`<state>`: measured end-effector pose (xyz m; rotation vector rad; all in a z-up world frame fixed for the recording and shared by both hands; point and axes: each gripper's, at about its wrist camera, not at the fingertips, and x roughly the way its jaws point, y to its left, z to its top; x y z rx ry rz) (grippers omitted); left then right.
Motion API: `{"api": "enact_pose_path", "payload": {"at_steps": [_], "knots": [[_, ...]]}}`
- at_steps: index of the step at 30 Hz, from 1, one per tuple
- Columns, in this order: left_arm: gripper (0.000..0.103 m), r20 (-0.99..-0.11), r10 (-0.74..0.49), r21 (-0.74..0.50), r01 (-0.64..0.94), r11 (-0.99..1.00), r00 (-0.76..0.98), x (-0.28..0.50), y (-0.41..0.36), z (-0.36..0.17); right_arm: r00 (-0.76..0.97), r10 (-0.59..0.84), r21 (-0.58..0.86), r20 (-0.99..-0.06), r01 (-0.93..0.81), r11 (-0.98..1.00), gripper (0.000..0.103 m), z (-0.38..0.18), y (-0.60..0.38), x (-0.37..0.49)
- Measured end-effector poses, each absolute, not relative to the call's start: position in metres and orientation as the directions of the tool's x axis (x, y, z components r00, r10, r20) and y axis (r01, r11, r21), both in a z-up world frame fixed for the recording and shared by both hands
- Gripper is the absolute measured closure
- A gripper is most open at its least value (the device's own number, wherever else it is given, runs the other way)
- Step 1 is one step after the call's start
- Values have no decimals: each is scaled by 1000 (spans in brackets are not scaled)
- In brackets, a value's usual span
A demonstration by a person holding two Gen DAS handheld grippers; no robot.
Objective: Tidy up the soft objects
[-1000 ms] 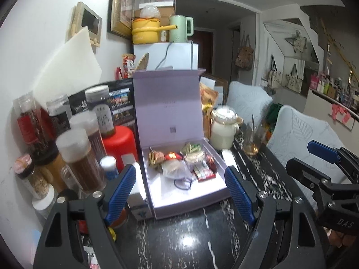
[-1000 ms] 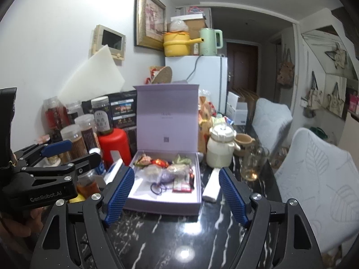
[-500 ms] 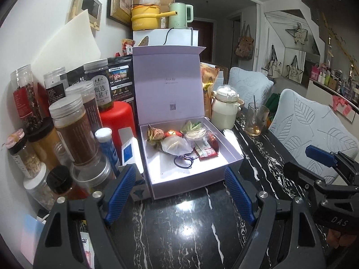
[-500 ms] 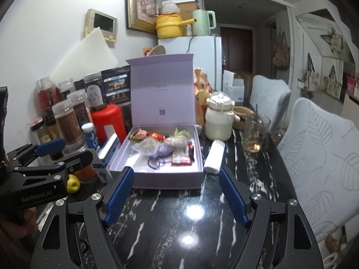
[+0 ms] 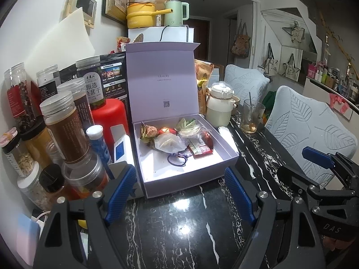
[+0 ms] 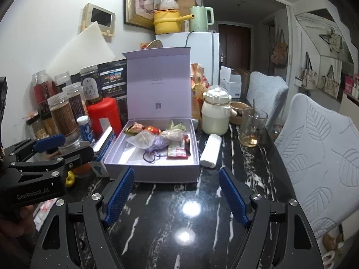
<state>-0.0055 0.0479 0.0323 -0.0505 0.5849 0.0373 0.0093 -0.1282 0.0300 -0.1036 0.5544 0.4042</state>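
An open lilac box (image 5: 190, 180) (image 6: 152, 172) with its lid upright stands on the black marble table. Inside lie a clear plastic bag (image 5: 169, 143) (image 6: 141, 140), a dark hair tie (image 5: 177, 159) (image 6: 150, 157), a red snack packet (image 5: 200, 149) (image 6: 178, 150), a lilac pouch (image 6: 158, 143) and other small wrapped items. My left gripper (image 5: 179, 196) is open and empty, just in front of the box. My right gripper (image 6: 176, 194) is open and empty, also in front of the box. Each gripper shows in the other's view, the right one (image 5: 318, 163) and the left one (image 6: 44, 154).
Several jars and bottles (image 5: 65, 121) and a red canister (image 5: 110, 116) crowd the left of the box. A cream pot (image 6: 215, 114), a glass with a spoon (image 6: 252, 126) and a white roll (image 6: 211, 150) stand to its right. Padded chairs (image 6: 323, 148) line the table's right side.
Both grippers have drawn back from the box and risen slightly; the box looks a little farther and more table shows in front. Both stayed open and empty.
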Motion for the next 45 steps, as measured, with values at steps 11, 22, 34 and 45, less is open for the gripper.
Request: {"api": "enact_pose_path", "payload": {"at_steps": [11, 22, 34, 45], "knots": [[22, -563, 10, -37, -37, 999, 826, -5, 41, 27, 775, 334, 16, -536, -386, 922, 25, 27, -132, 9], [22, -577, 5, -27, -25, 999, 817, -5, 37, 23, 773, 329, 23, -542, -378, 925, 25, 25, -135, 8], [22, -592, 10, -22, -28, 999, 806, -5, 34, 21, 777, 312, 12, -547, -366, 931, 25, 22, -138, 8], [22, -607, 36, -10, -53, 999, 794, -5, 33, 19, 776, 304, 16, -552, -355, 935, 25, 19, -145, 8]]}}
